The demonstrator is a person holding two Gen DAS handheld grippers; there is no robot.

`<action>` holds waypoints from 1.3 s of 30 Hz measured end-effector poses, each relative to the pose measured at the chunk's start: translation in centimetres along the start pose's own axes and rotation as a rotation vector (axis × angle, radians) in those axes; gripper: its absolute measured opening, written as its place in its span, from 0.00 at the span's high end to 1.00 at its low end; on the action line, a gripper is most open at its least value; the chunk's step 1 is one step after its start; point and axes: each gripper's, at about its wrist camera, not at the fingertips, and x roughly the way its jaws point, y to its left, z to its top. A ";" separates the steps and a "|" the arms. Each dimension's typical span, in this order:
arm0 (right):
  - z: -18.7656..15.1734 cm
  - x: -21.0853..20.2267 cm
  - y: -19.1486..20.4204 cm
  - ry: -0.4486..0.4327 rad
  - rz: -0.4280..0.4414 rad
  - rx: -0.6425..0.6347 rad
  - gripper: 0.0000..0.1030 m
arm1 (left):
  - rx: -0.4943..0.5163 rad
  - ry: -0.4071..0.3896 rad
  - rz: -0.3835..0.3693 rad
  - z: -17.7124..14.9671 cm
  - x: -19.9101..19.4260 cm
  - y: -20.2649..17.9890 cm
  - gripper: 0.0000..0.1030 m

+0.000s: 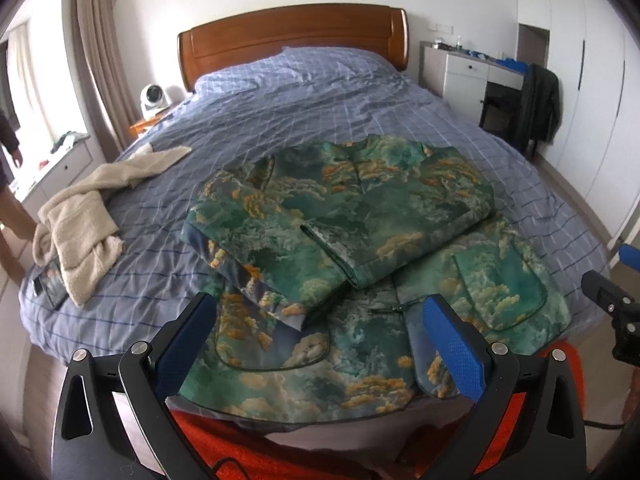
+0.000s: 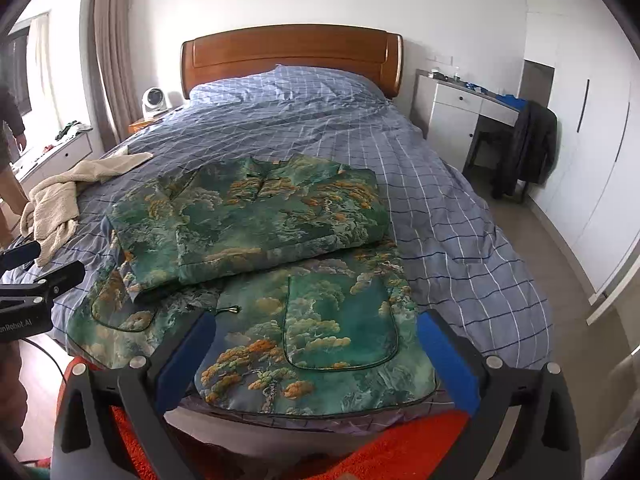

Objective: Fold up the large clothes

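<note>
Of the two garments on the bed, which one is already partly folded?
The green printed jacket, lying at the bed's foot before both open grippers, has its upper half doubled over the lower. The cream fleece garment lies crumpled near the left edge.

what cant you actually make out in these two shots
- Green patterned jacket: its sleeves and upper front lie folded over, so the layers beneath are covered; the hem runs behind the left gripper in the left wrist view.
- Flat dark item at the bed's near left corner: half under the beige fleece garment, unidentifiable.
- Items on the white desk: too small.
- Person at the window: cut off by the frame edge.
</note>
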 end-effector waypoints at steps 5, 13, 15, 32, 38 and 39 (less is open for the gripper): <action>-0.1 0.6 -0.1 0.015 -0.019 -0.003 0.00 | 0.012 0.015 0.005 -0.1 0.7 -0.5 0.00; -0.1 0.3 -0.2 0.000 0.007 0.001 0.00 | 0.017 0.006 0.019 0.0 0.8 -0.6 0.00; 0.0 0.1 -0.3 -0.010 0.045 0.002 0.00 | 0.013 0.001 0.016 0.0 0.7 -0.5 0.00; 0.1 0.1 1.4 -0.015 0.081 -0.036 0.00 | 0.013 -0.003 0.013 -0.6 0.4 -0.3 0.00; 0.1 -0.1 1.9 -0.037 0.102 -0.046 0.00 | 0.019 -0.016 0.030 -0.5 0.1 -0.2 0.00; 0.1 -0.1 1.9 -0.041 0.100 -0.048 0.00 | 0.018 -0.020 0.034 -0.5 0.0 -0.2 0.00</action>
